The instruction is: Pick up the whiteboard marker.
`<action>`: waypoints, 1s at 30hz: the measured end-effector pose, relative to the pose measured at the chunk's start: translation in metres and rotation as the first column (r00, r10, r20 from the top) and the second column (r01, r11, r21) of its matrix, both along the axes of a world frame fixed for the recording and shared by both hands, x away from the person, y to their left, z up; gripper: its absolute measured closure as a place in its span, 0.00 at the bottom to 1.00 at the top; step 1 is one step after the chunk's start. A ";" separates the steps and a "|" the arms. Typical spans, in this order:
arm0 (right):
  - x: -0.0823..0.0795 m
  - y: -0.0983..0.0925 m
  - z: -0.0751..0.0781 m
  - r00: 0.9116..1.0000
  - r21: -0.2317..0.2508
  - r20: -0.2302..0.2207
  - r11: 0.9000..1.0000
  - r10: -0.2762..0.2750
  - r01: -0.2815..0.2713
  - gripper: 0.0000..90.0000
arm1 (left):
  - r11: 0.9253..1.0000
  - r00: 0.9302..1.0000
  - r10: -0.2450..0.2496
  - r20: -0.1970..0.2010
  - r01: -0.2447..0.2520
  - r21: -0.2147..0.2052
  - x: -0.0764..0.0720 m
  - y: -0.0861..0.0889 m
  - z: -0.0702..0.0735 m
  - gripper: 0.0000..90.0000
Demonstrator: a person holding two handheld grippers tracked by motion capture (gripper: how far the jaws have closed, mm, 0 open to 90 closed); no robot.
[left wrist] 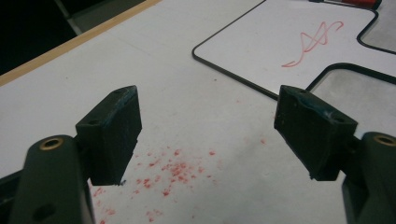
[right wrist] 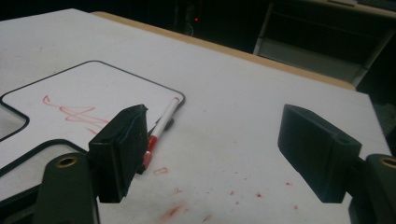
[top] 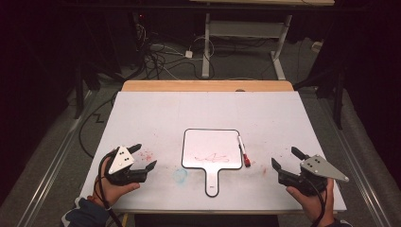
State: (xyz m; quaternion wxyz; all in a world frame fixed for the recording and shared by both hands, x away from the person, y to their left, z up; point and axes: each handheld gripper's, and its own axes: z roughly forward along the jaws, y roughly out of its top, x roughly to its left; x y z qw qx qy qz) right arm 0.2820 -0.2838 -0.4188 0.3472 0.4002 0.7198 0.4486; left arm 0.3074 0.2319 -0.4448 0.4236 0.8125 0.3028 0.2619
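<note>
Your left gripper [top: 144, 158] rests at the near left of the white table [top: 142, 113], fingers [left wrist: 112, 133] apart with nothing between them. Your right gripper [top: 286, 158] sits at the near right, fingers [right wrist: 122, 149] likewise apart and empty. The small white handled whiteboard with black rim [top: 211, 149] lies flat between them, bearing a red scribble [top: 211, 158]. The red-capped white marker [top: 243, 151] lies along its right edge.
</note>
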 end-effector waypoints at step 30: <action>0.091 0.056 -0.004 0.869 0.016 -0.481 0.992 0.116 -0.124 0.57 | 0.993 0.999 -0.019 -0.035 0.023 0.117 -0.002 -0.010 -0.010 0.25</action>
